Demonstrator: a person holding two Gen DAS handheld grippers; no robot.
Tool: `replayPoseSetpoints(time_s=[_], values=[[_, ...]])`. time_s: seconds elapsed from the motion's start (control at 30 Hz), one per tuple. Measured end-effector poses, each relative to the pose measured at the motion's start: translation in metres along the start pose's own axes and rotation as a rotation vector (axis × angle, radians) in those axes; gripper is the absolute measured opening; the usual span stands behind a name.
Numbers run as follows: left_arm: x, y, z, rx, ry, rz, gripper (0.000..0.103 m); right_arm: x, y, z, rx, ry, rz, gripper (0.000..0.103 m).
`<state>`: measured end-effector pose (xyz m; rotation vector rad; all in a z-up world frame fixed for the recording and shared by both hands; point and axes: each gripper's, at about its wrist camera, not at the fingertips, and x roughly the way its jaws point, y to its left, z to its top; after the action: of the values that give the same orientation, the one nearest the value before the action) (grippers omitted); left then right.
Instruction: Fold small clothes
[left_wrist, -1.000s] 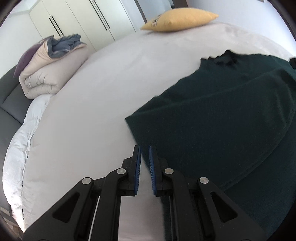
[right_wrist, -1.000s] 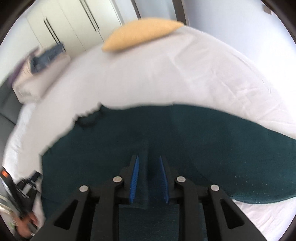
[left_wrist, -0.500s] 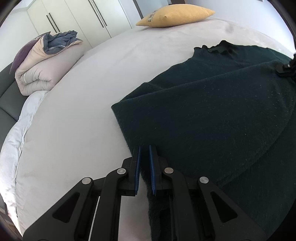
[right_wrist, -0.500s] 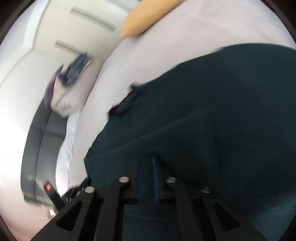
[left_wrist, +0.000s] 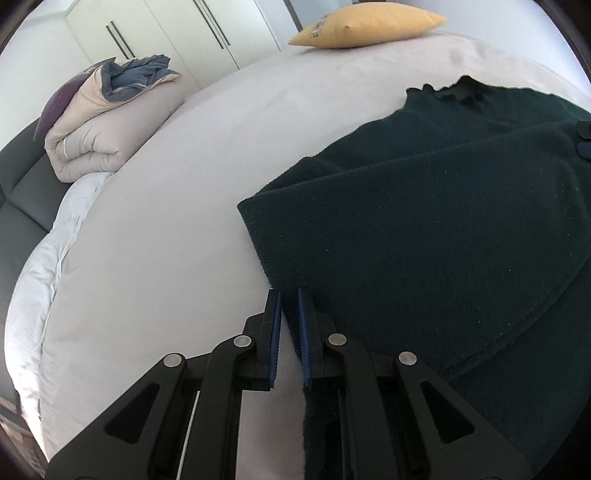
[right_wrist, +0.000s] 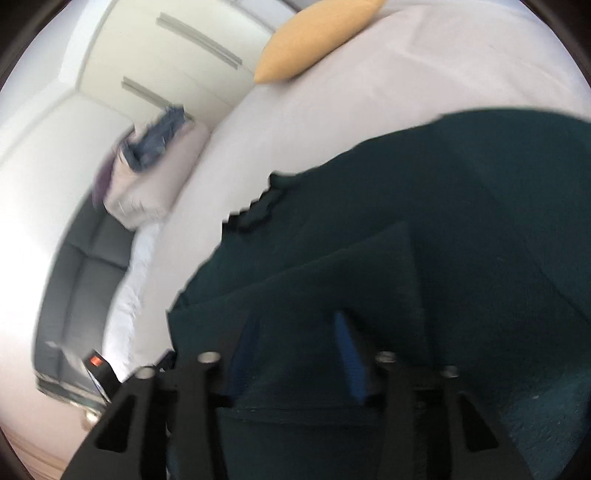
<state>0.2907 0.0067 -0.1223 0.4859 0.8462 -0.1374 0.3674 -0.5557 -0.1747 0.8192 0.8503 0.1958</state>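
Observation:
A dark green knitted garment (left_wrist: 424, 221) lies spread on the pale bed sheet (left_wrist: 166, 240), its frilled collar (left_wrist: 458, 88) toward the far side. My left gripper (left_wrist: 287, 292) sits at the garment's near left edge, shut on that edge, and the cloth hangs down past its right finger. In the right wrist view the garment (right_wrist: 443, 221) fills the middle, with a folded layer on top. My right gripper (right_wrist: 294, 319) is low over that layer. Its jaws are opening, the cloth lies loose between the blue pads (right_wrist: 349, 354), and fabric partly covers the left finger.
A yellow pillow (left_wrist: 365, 22) lies at the bed's far end. A folded beige duvet (left_wrist: 110, 122) with blue-grey clothes (left_wrist: 133, 74) on top sits at the left. White wardrobe doors (left_wrist: 166, 33) stand behind it, and a dark padded headboard (left_wrist: 22, 177) runs along the left edge.
The right gripper sank toward the garment and rolled; its jaws closed, then spread wider. In the left view the garment's left edge shifted slightly while the left gripper kept its grip.

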Motion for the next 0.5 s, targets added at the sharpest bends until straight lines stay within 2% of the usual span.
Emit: replayPoseSetpoints(time_s=[0.07, 0.13, 0.17, 0.23, 0.3, 0.37, 0.43, 0.5], values=[[-0.006, 0.007, 0.002, -0.027, 0.012, -0.016, 0.009, -0.034, -0.019, -0.001, 0.069, -0.05, -0.004, 0.028], [-0.019, 0.014, 0.002, -0.073, -0.006, -0.028, 0.009, -0.077, -0.034, -0.007, 0.099, -0.136, -0.058, 0.042], [-0.029, 0.016, 0.001, -0.093, -0.027, -0.044, 0.009, -0.111, -0.049, -0.013, 0.145, -0.21, -0.06, 0.049], [-0.047, 0.018, 0.001, -0.124, -0.072, -0.075, 0.009, -0.161, -0.078, -0.023, 0.24, -0.303, -0.059, 0.05], [-0.067, 0.02, 0.001, -0.177, -0.11, -0.168, 0.009, -0.22, -0.118, -0.041, 0.373, -0.423, -0.115, 0.055], [-0.083, 0.02, 0.002, -0.225, -0.115, -0.249, 0.009, -0.265, -0.151, -0.057, 0.485, -0.508, -0.147, 0.055], [-0.094, 0.015, 0.004, -0.25, -0.13, -0.283, 0.009, -0.294, -0.177, -0.07, 0.583, -0.561, -0.193, 0.055], [-0.106, 0.01, 0.005, -0.272, -0.149, -0.325, 0.009, -0.318, -0.202, -0.084, 0.681, -0.613, -0.171, 0.052]])
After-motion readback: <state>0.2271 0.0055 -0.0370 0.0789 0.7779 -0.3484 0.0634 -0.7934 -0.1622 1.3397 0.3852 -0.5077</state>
